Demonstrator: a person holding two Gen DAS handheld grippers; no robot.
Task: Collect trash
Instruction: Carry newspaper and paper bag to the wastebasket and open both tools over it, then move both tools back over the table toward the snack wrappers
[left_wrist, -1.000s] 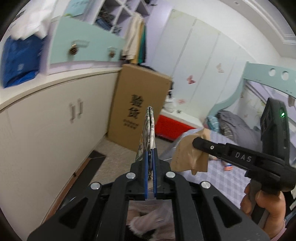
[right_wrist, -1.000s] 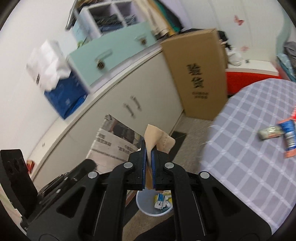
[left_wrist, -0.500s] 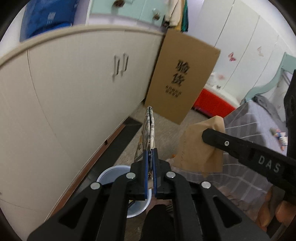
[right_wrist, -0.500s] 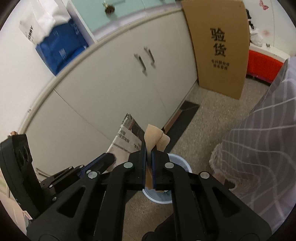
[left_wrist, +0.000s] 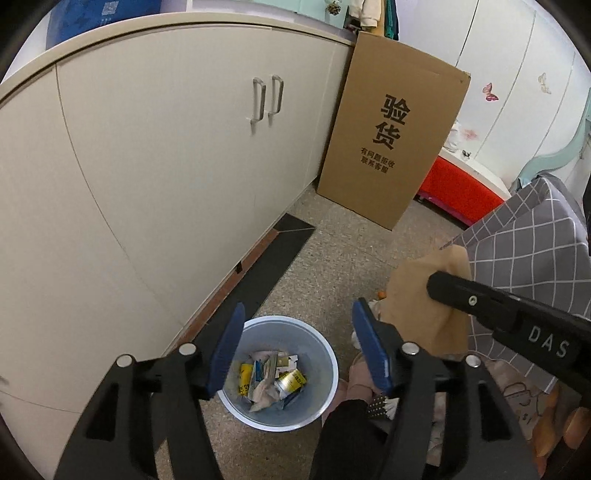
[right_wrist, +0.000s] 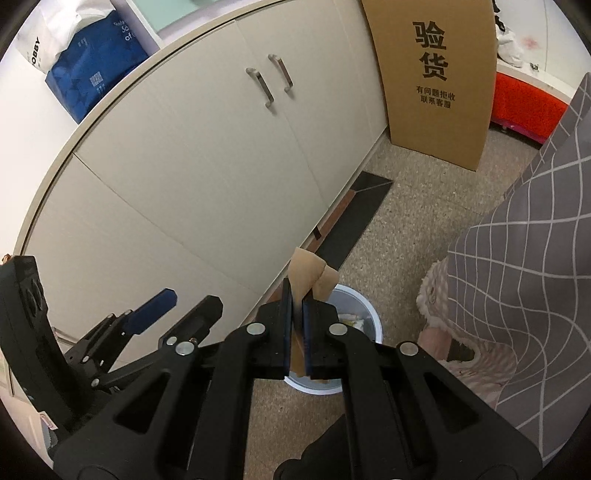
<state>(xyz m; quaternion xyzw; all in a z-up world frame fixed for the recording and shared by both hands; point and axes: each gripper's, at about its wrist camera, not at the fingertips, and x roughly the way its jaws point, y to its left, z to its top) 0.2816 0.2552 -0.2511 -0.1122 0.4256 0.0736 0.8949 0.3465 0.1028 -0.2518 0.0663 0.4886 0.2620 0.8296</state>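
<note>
Hovering over one pale blue bin (left_wrist: 277, 371) on the floor, I am seeing my left gripper (left_wrist: 295, 349) with jaws just sprung apart, nothing between them. My right gripper (right_wrist: 297, 325) is clenching one brown paper scrap (right_wrist: 308, 275) above the rim. Several wrappers (left_wrist: 271, 380) are lying inside.

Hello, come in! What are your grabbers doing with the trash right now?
Left gripper jaws just opened, empty, over bin. Right gripper shut on brown paper. Nothing blocking.

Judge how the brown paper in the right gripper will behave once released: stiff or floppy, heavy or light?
The brown paper is creased and folded above the right gripper, so probably floppy. It looks thin, likely light, and may flutter rather than drop straight into the bin.
</note>
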